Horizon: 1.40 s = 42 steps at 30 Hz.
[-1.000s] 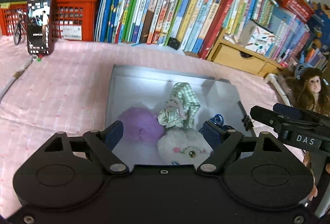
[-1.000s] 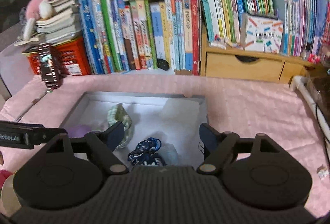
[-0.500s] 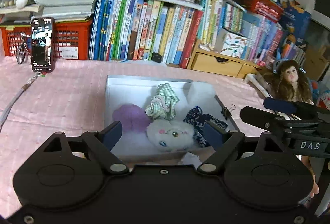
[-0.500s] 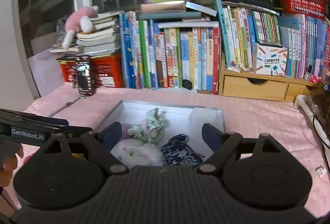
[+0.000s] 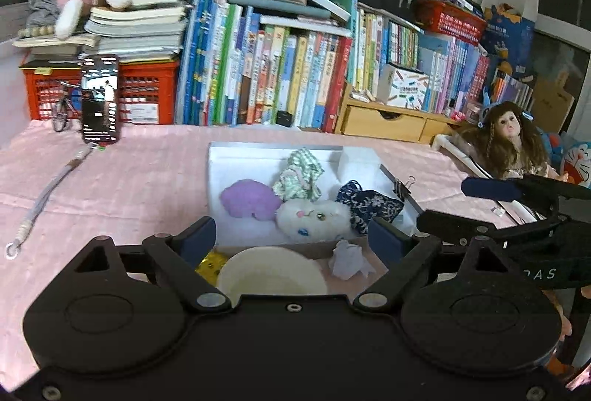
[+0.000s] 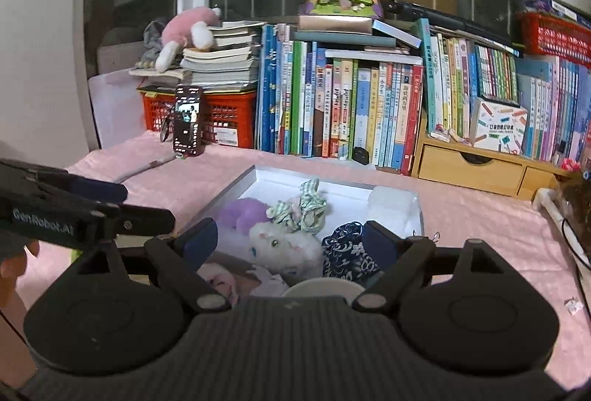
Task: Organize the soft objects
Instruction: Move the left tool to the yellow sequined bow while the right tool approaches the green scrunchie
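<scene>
A shallow white box (image 5: 236,157) (image 6: 343,184) lies on the pink cloth. In it lie a purple plush (image 5: 249,199) (image 6: 242,212), a white plush with a face (image 5: 314,218) (image 6: 284,245), a green checked cloth (image 5: 299,175) (image 6: 304,209) and a dark blue floral pouch (image 5: 365,205) (image 6: 347,249). My left gripper (image 5: 293,242) is open and empty, held back from the box's near edge. My right gripper (image 6: 290,238) is open and empty, also near that edge. A crumpled white tissue (image 5: 347,260) and a cream bowl (image 5: 271,275) lie in front of the box.
A row of books (image 5: 280,68) and a red crate (image 5: 144,94) line the back. A phone (image 5: 100,99) stands at the left with a cord (image 5: 48,194). A doll (image 5: 511,138) sits at the right. A wooden drawer unit (image 6: 476,164) stands behind the box.
Both grippers have pulled back and risen away from the box, so the box looks smaller. The bowl and tissue have come into view. Both stay open.
</scene>
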Available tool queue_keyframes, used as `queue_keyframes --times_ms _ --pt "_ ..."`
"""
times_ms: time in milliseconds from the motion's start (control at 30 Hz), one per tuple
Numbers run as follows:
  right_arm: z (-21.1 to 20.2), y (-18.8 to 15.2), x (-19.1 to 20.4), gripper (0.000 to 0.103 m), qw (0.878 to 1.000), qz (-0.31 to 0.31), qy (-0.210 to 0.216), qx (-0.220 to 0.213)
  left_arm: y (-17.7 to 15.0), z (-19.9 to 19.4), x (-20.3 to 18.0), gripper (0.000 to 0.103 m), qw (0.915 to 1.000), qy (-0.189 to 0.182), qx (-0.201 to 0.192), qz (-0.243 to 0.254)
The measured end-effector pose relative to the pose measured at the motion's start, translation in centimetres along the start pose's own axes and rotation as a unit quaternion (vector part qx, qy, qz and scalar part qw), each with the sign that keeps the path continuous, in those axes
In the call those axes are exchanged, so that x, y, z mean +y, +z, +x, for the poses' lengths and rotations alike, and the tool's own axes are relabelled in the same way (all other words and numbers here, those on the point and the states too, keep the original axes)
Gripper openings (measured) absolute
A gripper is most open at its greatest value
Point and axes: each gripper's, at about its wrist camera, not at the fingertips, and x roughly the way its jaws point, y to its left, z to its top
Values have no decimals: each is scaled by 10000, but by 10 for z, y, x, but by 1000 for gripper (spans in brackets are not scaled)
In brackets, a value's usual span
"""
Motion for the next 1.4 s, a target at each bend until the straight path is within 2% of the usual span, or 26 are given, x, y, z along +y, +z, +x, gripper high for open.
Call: queue_keyframes --times_ms 233,467,567,700,833,933,1033,1100,1267,1400 --pt "-7 -20 17 92 9998 -87 140 63 -26 -35 21 91 9991 335 -251 -30" --pt "-11 -43 41 92 9994 -6 331 55 -53 -52 46 92 9975 653 -245 -118" --pt "-13 -56 56 92 9987 143 488 36 -55 -49 64 92 9964 728 -151 -420" --pt "-12 -76 83 92 9975 247 655 -59 -55 -40 96 92 9925 636 -6 -1043" --pt "-5 -92 113 92 9967 158 788 -145 -55 -31 116 92 9892 584 79 -1344" --pt "3 -99 132 92 9961 150 857 -140 -46 -15 128 90 9867 424 281 -1546" --pt "11 -105 149 91 9964 99 819 -184 -27 10 144 83 9788 191 670 -1924" --pt "16 -107 160 91 9962 55 817 -279 -17 24 149 82 9756 98 839 -2028" --pt "33 -106 184 91 9961 -54 791 -391 -5 56 145 73 9723 -82 1301 -1939" --pt "47 -103 193 91 9972 -45 675 -320 -4 80 142 68 9649 -219 1763 -1933"
